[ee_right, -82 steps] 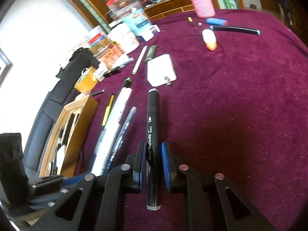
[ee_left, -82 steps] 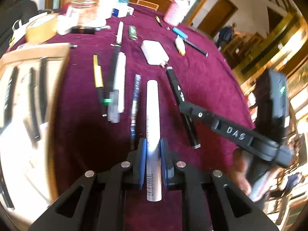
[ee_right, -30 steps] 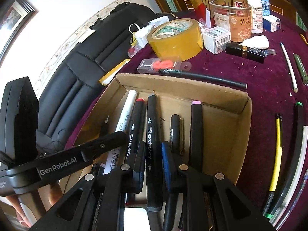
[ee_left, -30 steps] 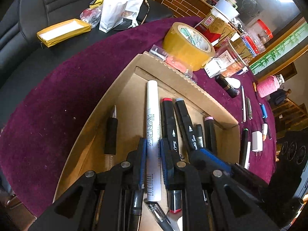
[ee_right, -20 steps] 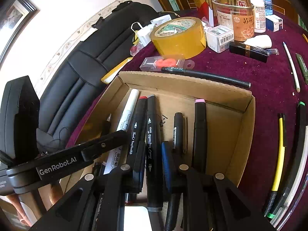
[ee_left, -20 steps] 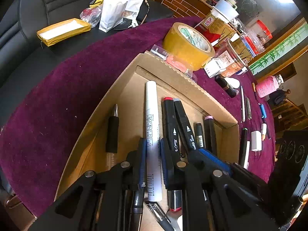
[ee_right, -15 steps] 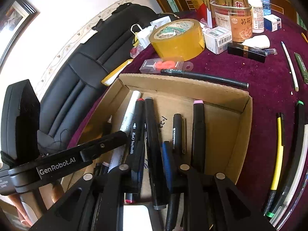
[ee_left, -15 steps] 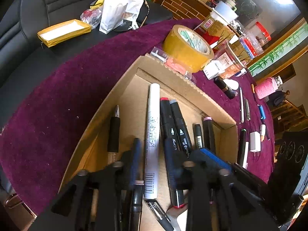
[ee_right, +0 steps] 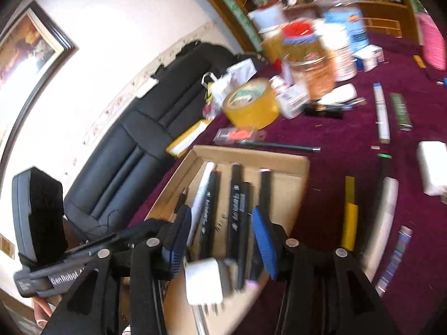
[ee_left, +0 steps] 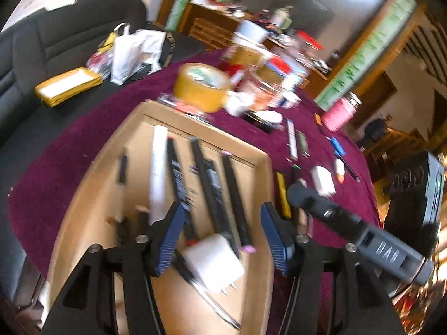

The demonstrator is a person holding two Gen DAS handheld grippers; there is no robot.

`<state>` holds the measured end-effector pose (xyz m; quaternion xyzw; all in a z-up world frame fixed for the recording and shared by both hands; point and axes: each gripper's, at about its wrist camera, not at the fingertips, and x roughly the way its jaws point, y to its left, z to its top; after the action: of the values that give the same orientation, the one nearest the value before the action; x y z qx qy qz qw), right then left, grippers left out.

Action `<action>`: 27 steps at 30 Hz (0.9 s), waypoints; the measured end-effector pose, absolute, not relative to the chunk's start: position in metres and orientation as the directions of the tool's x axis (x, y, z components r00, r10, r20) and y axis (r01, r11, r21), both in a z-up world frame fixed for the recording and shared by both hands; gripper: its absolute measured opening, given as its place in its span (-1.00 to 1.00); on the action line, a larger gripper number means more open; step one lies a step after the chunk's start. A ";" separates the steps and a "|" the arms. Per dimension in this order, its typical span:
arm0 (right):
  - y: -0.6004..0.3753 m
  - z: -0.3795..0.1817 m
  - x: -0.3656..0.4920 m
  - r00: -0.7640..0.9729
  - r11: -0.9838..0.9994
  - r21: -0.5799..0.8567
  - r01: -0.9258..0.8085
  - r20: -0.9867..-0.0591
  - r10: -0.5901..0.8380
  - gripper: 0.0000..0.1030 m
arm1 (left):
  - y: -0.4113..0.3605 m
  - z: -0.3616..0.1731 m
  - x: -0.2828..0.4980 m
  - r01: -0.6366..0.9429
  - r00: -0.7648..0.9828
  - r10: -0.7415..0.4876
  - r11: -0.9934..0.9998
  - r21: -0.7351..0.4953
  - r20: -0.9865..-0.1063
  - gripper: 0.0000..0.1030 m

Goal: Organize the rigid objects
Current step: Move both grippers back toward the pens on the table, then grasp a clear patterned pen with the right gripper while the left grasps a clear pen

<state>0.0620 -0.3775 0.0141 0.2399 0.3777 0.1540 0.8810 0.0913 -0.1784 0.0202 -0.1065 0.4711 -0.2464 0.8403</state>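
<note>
Both jaws have just been opening, and nothing is pressed between them now. On the left gripper [ee_left: 222,230] the blue pads stand wide apart above the cardboard box [ee_left: 92,195]; the white marker [ee_left: 157,167] lies free on the box floor, just left of the row of black markers [ee_left: 212,192]. On the right gripper [ee_right: 222,236] the jaws are also apart, and the black marker [ee_right: 233,209] lies loose in the box [ee_right: 290,195] between them, touched by neither pad. In both views the pictures are blurred.

A white charger plug [ee_left: 213,262] rests at the near end of the box, on top of the marker ends, with its metal pins toward the camera. The markers lie side by side, roughly parallel, with their caps toward the far wall of the box.

The box stands on a worktop [ee_left: 56,162] covered with dark red cloth. Just behind the far wall of the box there is a roll of brown tape [ee_left: 201,88], and beside it a crowd of jars and small cartons, too blurred to name. To the right of the box more pens stay on the cloth, among them a yellow pen [ee_right: 350,217] and a white pen [ee_right: 387,203], with a second white charger [ee_left: 322,180] further away. A black sofa [ee_right: 156,128] stands behind the worktop.
</note>
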 end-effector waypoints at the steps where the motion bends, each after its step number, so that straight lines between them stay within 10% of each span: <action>1: -0.387 0.016 0.052 0.680 0.835 0.545 -0.077 -0.584 0.443 0.05 | -0.185 0.021 0.082 0.332 0.432 -0.521 0.851 -0.407 -0.736 0.13; 9: -0.471 -0.028 -0.027 0.676 0.811 0.565 0.150 -0.657 0.333 0.03 | -0.242 0.009 0.025 0.468 0.380 -0.556 0.805 -0.365 -0.739 0.14; 27: -0.459 -0.055 0.014 0.537 0.905 0.327 0.273 -0.832 0.139 -0.77 | -0.249 0.000 0.011 0.487 0.342 -0.562 0.792 -0.369 -0.753 0.14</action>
<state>0.0145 -0.4593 -0.0547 0.2146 0.4796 -0.0396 0.8499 0.0107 -0.2494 -0.0001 -0.0393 0.4757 -0.3203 0.8182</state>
